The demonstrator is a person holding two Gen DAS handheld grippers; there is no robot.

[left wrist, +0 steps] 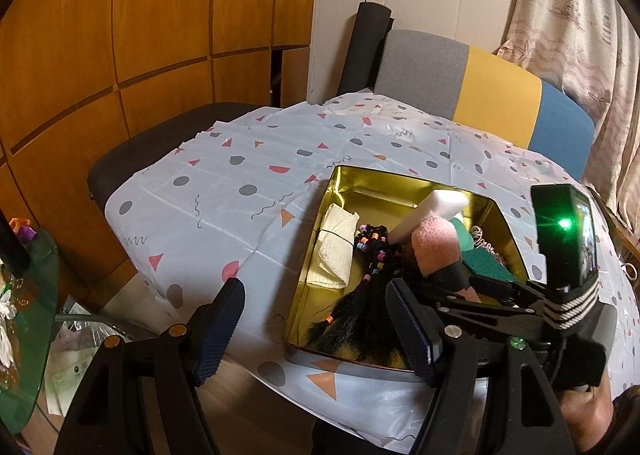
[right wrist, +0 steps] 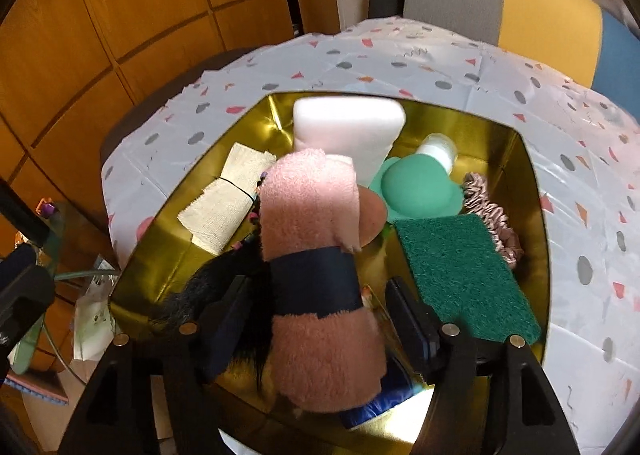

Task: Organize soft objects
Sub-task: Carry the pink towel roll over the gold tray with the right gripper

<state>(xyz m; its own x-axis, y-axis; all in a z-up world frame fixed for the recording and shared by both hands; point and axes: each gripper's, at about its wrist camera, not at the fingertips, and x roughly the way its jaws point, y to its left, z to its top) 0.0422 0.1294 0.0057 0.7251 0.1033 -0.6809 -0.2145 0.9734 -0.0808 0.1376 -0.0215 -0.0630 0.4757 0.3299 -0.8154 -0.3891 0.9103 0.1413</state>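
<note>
The pink fluffy roll (right wrist: 320, 279), banded with a dark strip around its middle, is sitting between the fingers of the right hand-held gripper (right wrist: 320, 319) over the gold tin (right wrist: 532, 191). The jaws are standing fairly wide, and whether the pads are actually pressing the pile I cannot tell; there looks to be a gap on the right side.

Risk from here, as I judge it: if the grip is loose, the roll is going to tip forward against the white foam block (right wrist: 348, 127) leaning on the far wall, or flop onto the black braided hairpiece (right wrist: 208, 287) with its coloured beads and tangle in it. The band could also slide and let the roll unwind.

The roll itself is looking plush and squashy, one loose flap peeling near the top, so I am expecting it to compress and not hold its shape.

Around it the tin is filling up: a cream folded cloth (right wrist: 224, 203) at left, a green rounded sponge (right wrist: 416, 191) behind, a dark green scouring pad (right wrist: 464, 275) at right, a pink satin scrunchie (right wrist: 496, 215) beside that.

The left hand-held gripper (left wrist: 316, 327) is hovering wide open and empty at the tin's near-left edge, above the patterned cloth on the table (left wrist: 224, 183).
</note>
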